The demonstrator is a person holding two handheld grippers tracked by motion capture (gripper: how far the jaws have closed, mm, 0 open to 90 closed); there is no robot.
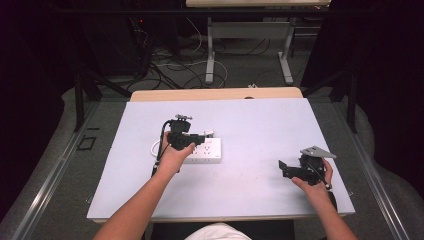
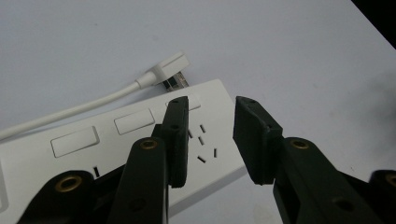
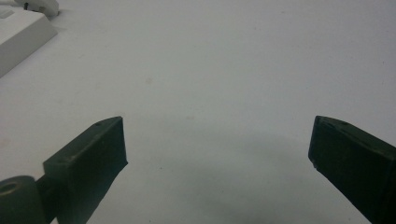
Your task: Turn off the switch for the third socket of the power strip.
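A white power strip (image 1: 206, 152) lies left of centre on the white table. Its white plug (image 2: 170, 70), at the end of the white cable (image 2: 70, 112), lies on the table just beyond the strip's far edge. My left gripper (image 2: 211, 105) hovers over the strip's end socket, jaws a little apart with nothing between them. In the high view the left gripper (image 1: 195, 140) sits over the strip, held by the person's left hand. My right gripper (image 1: 284, 169) rests low at the right front, jaws wide apart and empty (image 3: 217, 126). A corner of the power strip (image 3: 18, 37) lies far off at the top left.
The white table top (image 1: 260, 125) has a wooden edge (image 1: 215, 93) at the back. Beyond it are a table frame and loose cables (image 1: 175, 65) on the floor. The person's forearms come in from the bottom.
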